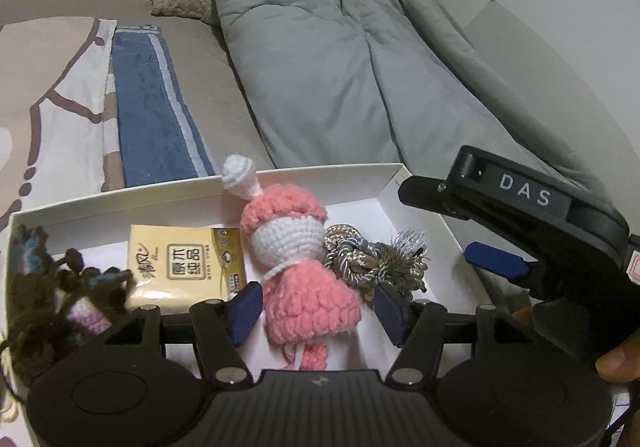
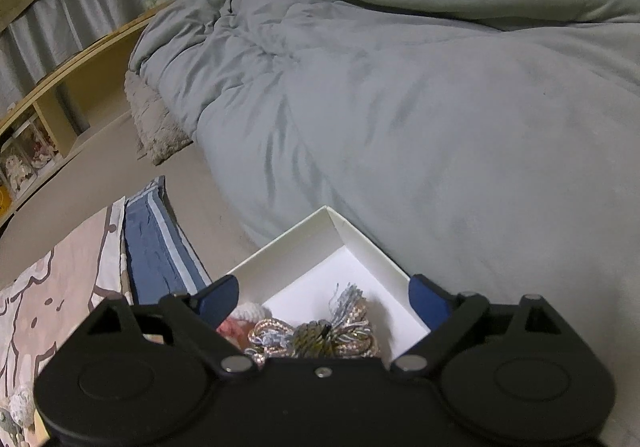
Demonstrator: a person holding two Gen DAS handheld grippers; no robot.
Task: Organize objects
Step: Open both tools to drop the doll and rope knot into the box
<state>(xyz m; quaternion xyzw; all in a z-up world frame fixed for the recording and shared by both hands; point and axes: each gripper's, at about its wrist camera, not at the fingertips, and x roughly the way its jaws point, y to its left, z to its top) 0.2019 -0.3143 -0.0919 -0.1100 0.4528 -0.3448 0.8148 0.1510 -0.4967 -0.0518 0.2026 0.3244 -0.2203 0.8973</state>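
A white box (image 1: 320, 171) lies on the bed. In it are a pink crochet doll (image 1: 288, 235), a yellow tissue pack (image 1: 184, 267), a gold and grey tassel cord (image 1: 372, 263) and a brown yarn doll (image 1: 80, 287). My left gripper (image 1: 318, 311) is open, with the pink doll's skirt lying loose between its blue pads. My right gripper (image 1: 436, 219) hovers at the box's right wall. In the right wrist view the right gripper (image 2: 324, 299) stands wide open above the tassel cord (image 2: 328, 331), holding nothing. The box's far corner (image 2: 292, 247) shows beyond it.
A grey duvet (image 1: 340, 67) fills the bed behind and right of the box. A folded blue towel (image 1: 152, 107) and a patterned cloth (image 1: 52, 95) lie to the left. A wooden shelf (image 2: 60, 87) runs along the far left. A person's fingers (image 1: 616, 363) hold the right gripper.
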